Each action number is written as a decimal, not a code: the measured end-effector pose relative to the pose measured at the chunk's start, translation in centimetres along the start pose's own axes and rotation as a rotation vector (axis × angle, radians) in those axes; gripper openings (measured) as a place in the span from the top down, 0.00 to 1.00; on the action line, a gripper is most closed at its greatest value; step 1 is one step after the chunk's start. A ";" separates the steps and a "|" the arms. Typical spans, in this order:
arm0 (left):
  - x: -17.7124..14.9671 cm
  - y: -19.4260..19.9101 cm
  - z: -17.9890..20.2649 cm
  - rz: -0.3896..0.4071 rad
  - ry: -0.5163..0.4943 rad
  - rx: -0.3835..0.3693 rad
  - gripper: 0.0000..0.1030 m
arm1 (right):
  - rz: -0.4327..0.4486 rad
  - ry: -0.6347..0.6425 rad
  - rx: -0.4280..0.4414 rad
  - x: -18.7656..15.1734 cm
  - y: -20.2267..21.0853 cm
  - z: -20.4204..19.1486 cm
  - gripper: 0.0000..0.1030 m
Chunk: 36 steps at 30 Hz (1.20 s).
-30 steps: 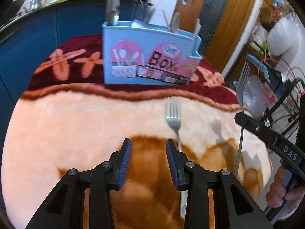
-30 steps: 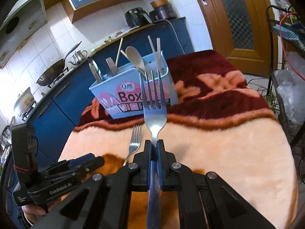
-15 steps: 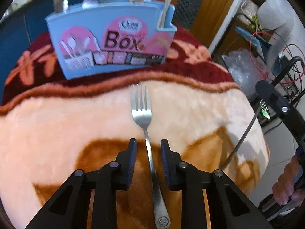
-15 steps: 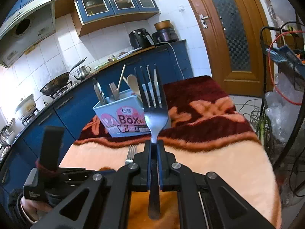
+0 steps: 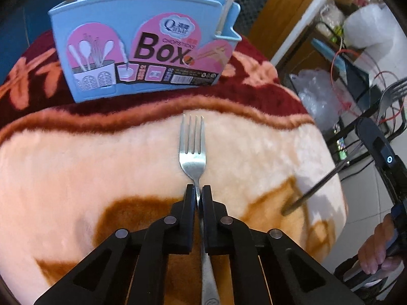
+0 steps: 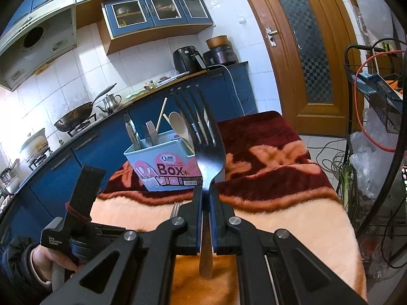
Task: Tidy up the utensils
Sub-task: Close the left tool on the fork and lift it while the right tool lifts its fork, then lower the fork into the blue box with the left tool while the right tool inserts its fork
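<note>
Two forks are being readied for the blue utensil box [image 5: 142,43], standing at twelve o'clock on the plush blanket [image 5: 76,167]. The left gripper [image 5: 198,193], pitching steeply downward, is clamping its jaws tight on the neck of a fork [image 5: 192,147] lying flat on the blanket, tines toward the box, seemingly so it can be lifted by its stem. The right gripper [image 6: 206,198], angling gently downward, is pinching a second fork [image 6: 207,152] upright, tines up, apparently for dropping handle-first among the cutlery already standing there.
</note>
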<state>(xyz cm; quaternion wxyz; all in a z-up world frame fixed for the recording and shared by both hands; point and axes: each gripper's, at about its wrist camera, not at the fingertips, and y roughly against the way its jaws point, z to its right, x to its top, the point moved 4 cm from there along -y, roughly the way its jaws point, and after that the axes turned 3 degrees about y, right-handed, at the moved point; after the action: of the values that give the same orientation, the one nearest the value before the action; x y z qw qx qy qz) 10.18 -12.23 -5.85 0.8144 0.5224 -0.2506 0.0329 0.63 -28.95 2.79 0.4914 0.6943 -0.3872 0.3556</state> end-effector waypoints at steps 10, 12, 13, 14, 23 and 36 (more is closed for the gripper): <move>-1.1 4.2 -0.1 0.259 0.022 -0.038 0.97 | 0.012 0.025 0.003 -0.1 0.1 -1.0 0.96; -1.0 5.4 -0.1 0.313 0.026 -0.036 0.97 | 0.014 0.024 0.008 0.0 0.0 -1.1 0.96; -0.9 6.1 -0.1 0.348 0.024 -0.031 0.97 | 0.016 0.026 0.008 0.0 0.1 -1.2 0.96; -0.8 6.8 -0.2 0.375 0.021 -0.029 0.97 | 0.020 0.027 0.008 0.1 0.1 -1.3 0.96; 0.5 11.2 -0.7 0.544 0.012 -0.052 0.97 | 0.045 0.052 0.007 1.1 0.3 -2.0 0.96; 6.3 14.7 -3.1 0.709 0.054 0.004 0.97 | 0.071 0.088 0.002 4.1 -1.1 -2.8 0.96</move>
<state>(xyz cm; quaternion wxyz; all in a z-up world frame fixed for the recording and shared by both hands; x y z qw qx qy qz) 12.23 -4.19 8.22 0.7576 0.4032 -0.3949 0.3278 3.09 -26.80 6.64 0.4947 0.6642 -0.3891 0.4033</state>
